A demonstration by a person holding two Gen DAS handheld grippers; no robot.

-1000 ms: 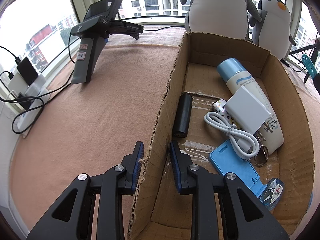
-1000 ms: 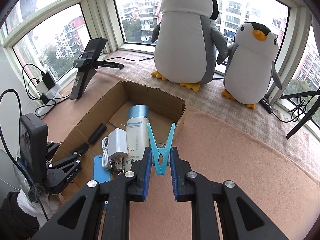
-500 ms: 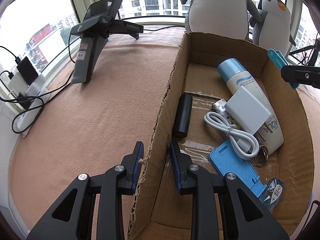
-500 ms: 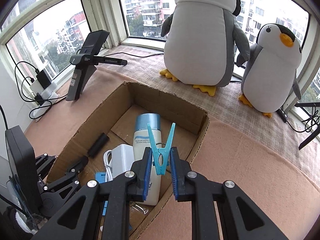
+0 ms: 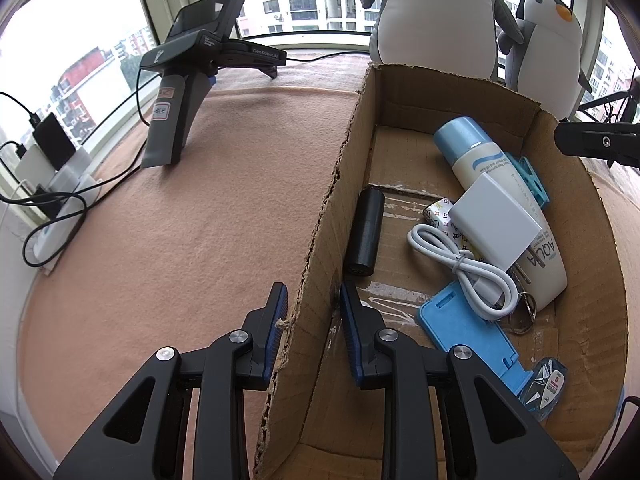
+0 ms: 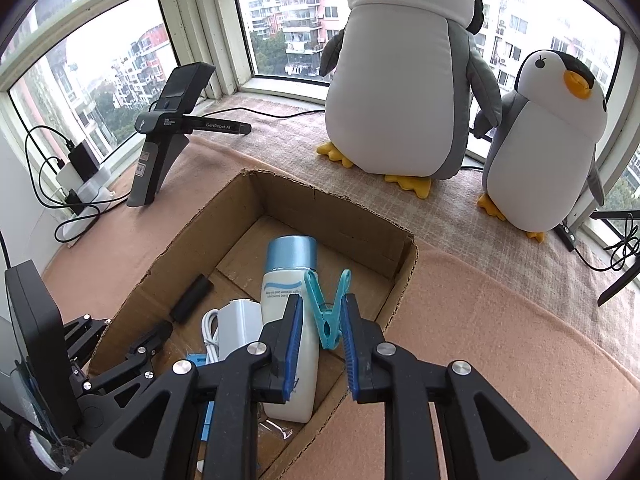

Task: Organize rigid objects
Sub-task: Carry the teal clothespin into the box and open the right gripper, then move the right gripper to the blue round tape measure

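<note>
This looks like a bay-window nook in a high-rise flat, set up for recording. Windows [image 6: 280,28] wrap round the corner and look out on apartment blocks at about the same height. A peach fleece blanket [image 5: 192,216] covers the wide sill, which serves as the table. Two plush penguins, one large [image 6: 404,80] and one small [image 6: 548,152], stand against the glass. A spare handheld gripper [image 6: 168,128] stands near the left pane, beside a power strip with chargers [image 6: 80,184] and trailing cables. A torn cardboard box [image 6: 340,216] holds household odds and ends.
</note>
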